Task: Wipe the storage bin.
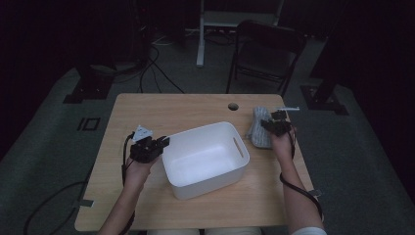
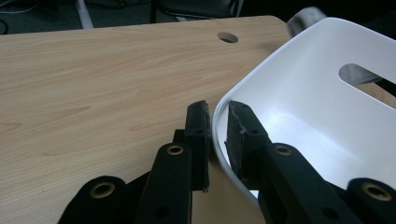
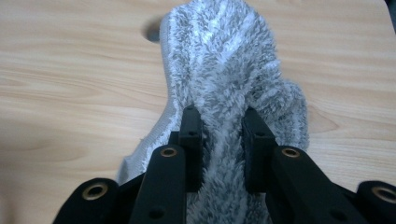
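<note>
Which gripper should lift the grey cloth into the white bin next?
Right. The right gripper already has its jaws around a fold of the grey cloth, while the left gripper is at the white bin rim.

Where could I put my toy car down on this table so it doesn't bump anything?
The best bare patch is the far left of the table, beyond the left gripper and left of the round hole. The front strip near the person is bare too. It is crowded on the right, where the white bin, grey fluffy cloth and right gripper sit.
</note>
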A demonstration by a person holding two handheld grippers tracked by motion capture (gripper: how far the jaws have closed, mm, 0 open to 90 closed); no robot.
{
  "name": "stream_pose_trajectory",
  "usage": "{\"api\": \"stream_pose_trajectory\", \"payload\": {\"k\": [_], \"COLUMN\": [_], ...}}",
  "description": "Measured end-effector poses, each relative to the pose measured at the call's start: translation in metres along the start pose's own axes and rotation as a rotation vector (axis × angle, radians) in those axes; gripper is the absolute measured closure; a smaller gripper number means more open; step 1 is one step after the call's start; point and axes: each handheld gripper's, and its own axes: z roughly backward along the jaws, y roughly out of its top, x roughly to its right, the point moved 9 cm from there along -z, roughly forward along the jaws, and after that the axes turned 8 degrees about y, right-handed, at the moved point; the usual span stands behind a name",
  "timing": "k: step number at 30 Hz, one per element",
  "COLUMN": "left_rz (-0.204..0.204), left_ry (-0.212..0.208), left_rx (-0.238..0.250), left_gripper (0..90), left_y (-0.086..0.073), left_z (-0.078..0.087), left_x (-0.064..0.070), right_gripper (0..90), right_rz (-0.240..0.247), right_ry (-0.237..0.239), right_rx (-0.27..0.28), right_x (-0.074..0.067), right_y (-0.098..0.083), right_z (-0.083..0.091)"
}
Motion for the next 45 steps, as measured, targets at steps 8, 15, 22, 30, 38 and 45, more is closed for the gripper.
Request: {"api": "stream_pose_trajectory", "payload": {"k": [8,15,22,30,38,45], "left_rz": [0.005,0.001,-0.007,-0.008,-0.002,-0.001], "left_ry": [-0.007,-0.009,-0.007,-0.012,-0.019,-0.018], "left_rx": [0.008,0.008,0.008,0.014,0.020,0.020], "left_gripper": [79.1,79.1,79.1,79.1,79.1,79.1], "left_y": [0.000,0.000,0.000,0.002,0.002,0.002], "left_z": [0.000,0.000,-0.001,-0.002,-0.003,-0.003], "left_x": [0.000,0.000,0.000,-0.001,-0.001,-0.001], "right_gripper": [74.8,74.9,74.8,74.8,74.5,74.5], "right_rz": [0.073,0.119,0.169,0.214,0.216,0.220], "right_ry": [0.112,0.171,0.294,0.429,0.558,0.532], "right_rx": [0.093,0.126,0.187,0.249,0.289,0.259], "right_x": [-0.034,-0.059,-0.087,-0.121,-0.139,-0.134], "right_y": [-0.008,-0.033,-0.042,-0.038,-0.034,-0.039], "right_z": [0.058,0.102,0.142,0.180,0.195,0.181]}}
